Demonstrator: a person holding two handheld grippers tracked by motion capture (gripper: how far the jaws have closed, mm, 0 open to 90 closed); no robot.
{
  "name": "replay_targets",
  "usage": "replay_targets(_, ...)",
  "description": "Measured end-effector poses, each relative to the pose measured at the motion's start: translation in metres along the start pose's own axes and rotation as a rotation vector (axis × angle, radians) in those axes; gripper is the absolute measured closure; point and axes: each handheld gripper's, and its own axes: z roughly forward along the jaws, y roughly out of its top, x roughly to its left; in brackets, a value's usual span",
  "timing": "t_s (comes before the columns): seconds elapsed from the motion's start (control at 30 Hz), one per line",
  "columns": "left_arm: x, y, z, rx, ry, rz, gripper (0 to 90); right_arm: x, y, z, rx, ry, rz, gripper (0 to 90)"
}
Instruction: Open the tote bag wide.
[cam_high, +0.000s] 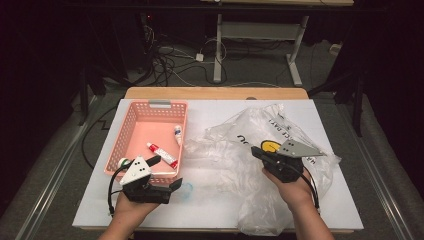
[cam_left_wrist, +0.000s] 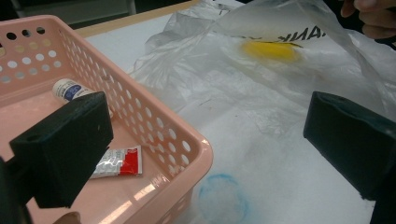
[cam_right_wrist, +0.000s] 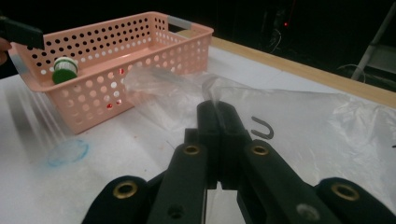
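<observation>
A pink perforated basket (cam_high: 131, 116) sits at the left of the white table. It holds a red-and-white tube (cam_high: 161, 153) (cam_left_wrist: 116, 162), a small white tube with a blue label (cam_high: 178, 134) (cam_left_wrist: 67, 88) and a green-capped bottle (cam_right_wrist: 64, 70). My left gripper (cam_high: 165, 172) (cam_left_wrist: 205, 140) hangs open over the basket's near right corner, one jaw inside and one outside. A crumpled clear plastic bag (cam_high: 235, 145) (cam_right_wrist: 327, 121) lies to the right, with something yellow (cam_high: 270, 146) (cam_left_wrist: 271, 50) inside. My right gripper (cam_high: 256, 151) (cam_right_wrist: 217, 112) is shut on a fold of the bag.
A faint blue-rimmed round patch (cam_high: 186, 190) (cam_left_wrist: 223, 198) (cam_right_wrist: 67, 152) lies on the table just right of the basket's near corner. The table's wooden far edge (cam_high: 215, 93) borders a floor with cables and desk legs. Bare white surface lies along the front edge.
</observation>
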Motion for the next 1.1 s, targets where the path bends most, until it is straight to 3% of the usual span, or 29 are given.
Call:
replay_targets(0.47,0.001,0.000,0.000,-0.003,0.001,-0.003,1.3,0.003,0.021,-0.025,-0.103,-0.014,-0.014,90.0)
replay_targets(1.1,0.006,-0.001,-0.002,-0.002,0.011,-0.014,1.3,0.001,0.043,-0.043,-0.165,-0.064,-0.056,90.0)
